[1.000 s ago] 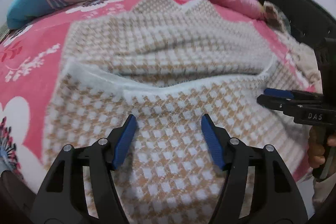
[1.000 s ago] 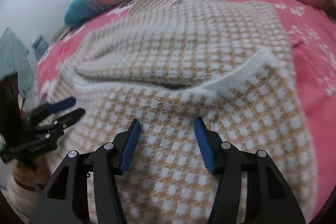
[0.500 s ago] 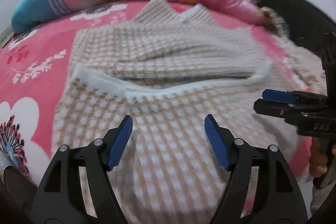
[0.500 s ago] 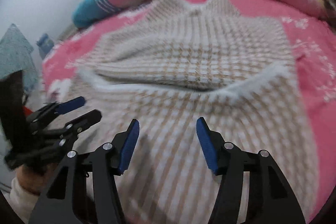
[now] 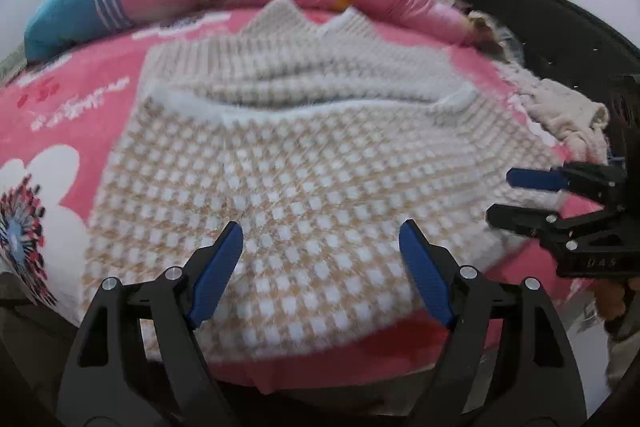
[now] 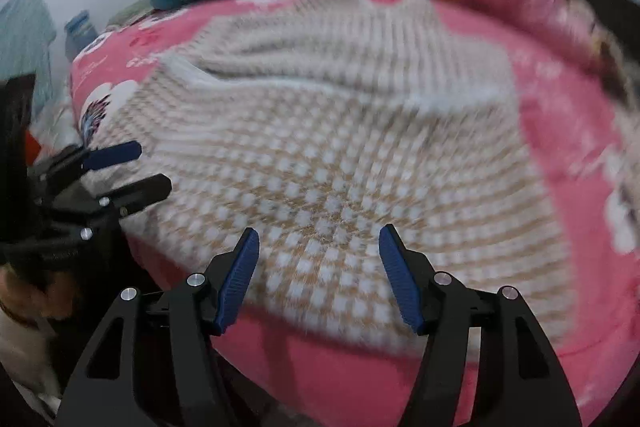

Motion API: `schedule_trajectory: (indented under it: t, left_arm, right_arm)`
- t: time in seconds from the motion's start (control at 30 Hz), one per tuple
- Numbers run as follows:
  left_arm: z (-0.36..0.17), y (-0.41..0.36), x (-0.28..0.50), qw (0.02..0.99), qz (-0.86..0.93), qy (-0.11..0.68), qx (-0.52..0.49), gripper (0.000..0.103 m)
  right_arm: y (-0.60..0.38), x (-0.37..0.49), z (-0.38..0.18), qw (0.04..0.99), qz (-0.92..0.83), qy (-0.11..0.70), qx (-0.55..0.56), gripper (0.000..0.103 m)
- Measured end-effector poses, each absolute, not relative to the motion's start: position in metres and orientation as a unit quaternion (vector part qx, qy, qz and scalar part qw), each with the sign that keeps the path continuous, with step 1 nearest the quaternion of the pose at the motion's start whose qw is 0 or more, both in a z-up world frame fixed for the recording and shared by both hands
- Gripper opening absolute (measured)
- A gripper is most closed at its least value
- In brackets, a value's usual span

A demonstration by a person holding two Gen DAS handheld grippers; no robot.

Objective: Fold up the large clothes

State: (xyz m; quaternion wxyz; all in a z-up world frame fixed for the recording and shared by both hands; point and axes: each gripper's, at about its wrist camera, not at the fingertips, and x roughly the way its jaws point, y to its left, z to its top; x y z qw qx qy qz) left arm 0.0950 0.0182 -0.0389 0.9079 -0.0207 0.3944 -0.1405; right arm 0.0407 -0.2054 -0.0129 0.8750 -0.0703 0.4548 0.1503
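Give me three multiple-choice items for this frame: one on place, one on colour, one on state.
1. Where does the sweater lie?
A. on the pink bedspread
B. on a chair
C. on the floor

2. What colour are the finger pads?
A. red
B. blue
C. green

3. What is the left gripper doing?
A. clamping the sweater
B. holding a hanger
C. opening, nothing gripped

Answers: 1 A, pink cloth shows all round it; 2 B, blue strips line the fingers; 3 C, its fingers stand apart above the sweater.
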Motion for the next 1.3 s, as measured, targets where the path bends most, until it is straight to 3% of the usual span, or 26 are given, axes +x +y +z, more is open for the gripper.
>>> schedule_trajectory:
  t: [0.17,0.37,0.5,0.67,0.83,1.03,1.1,1.23,1.3]
  left_arm:
    - [-0.071,0.028,0.099,0.905,-0.104,0.413,-0.02,0.083]
    - [-0.055,0.054,0.088,0.914,-0.066,0.4,-0.035,0.082]
    - [-0.069,0.068,0.095,0.91,-0.066,0.408,-0.041,0.083]
    - [-0.055,0.076,0.085,0.912,-0.052,0.403,-0.054,0.082]
    - [-0.062,0.097,0.092,0.904,-0.054,0.411,-0.103,0.081]
    - [-0.028,0.095,0.087,0.915,-0.043,0.386,-0.106,0.081]
    - [-0.021,0.088,0.094,0.917,-0.05,0.382,-0.103,0.082]
    - [-0.03,0.053,0.124,0.904,-0.024,0.422,-0.063,0.084]
    - [-0.045,0.04,0.135,0.894,-0.009,0.445,-0.052,0.088]
  right_arm:
    - [-0.225,0.064,-0.06,0.86,0.127,0.493,-0.046,0.068]
    - [-0.251,0.05,-0.007,0.884,0.099,0.454,-0.05,0.067]
    - [-0.281,0.072,-0.056,0.865,0.066,0.495,-0.037,0.068]
    - [-0.288,0.057,-0.015,0.883,0.059,0.464,-0.039,0.067]
    - [-0.311,0.067,-0.046,0.871,0.045,0.488,-0.022,0.069]
    - [-0.28,0.066,0.009,0.888,0.089,0.451,0.014,0.071]
    - [-0.265,0.071,0.016,0.891,0.117,0.439,0.02,0.079]
    - [-0.238,0.096,-0.007,0.881,0.155,0.445,0.035,0.084]
    - [-0.224,0.111,-0.031,0.872,0.142,0.468,0.025,0.097]
